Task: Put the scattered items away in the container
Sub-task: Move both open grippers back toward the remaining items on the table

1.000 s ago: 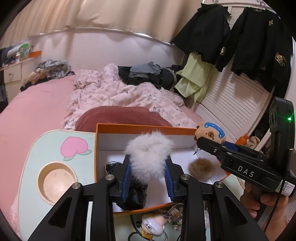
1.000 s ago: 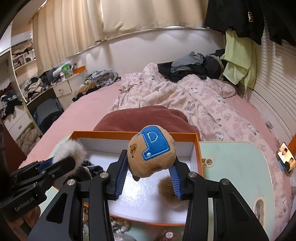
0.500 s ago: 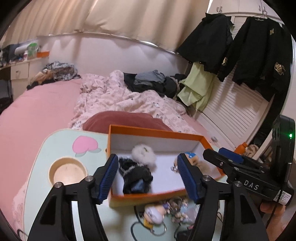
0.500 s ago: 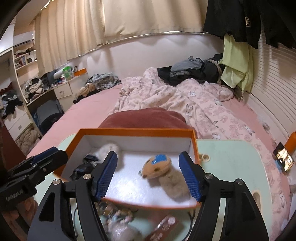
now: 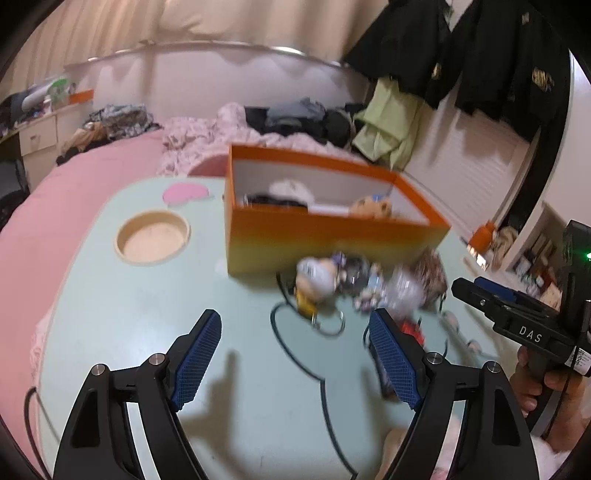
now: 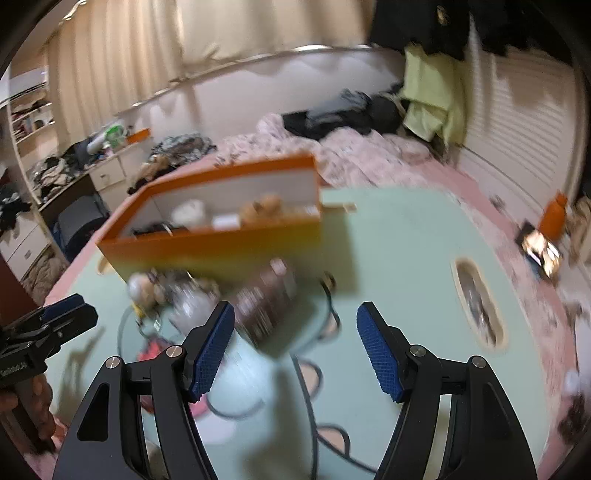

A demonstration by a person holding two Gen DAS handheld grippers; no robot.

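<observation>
Pink bed (image 5: 92,177), cream curtains (image 6: 221,33), slatted wall (image 6: 517,147)

White letters "DAS" readable on black body of right gripper (image 5: 532,338), at 4 o'clock in left wrist view. White sticker with tiny print at its lower end, too small to read. In right wrist view, white lettering on side of left gripper (image 6: 14,371) at 8 o'clock, blurred, not legible. Gold emblems on black jackets (image 5: 509,55) at 1 o'clock in left wrist view, shape only, no readable text. Packets and trinkets on table smeared by motion blur; print illegible.
</observation>
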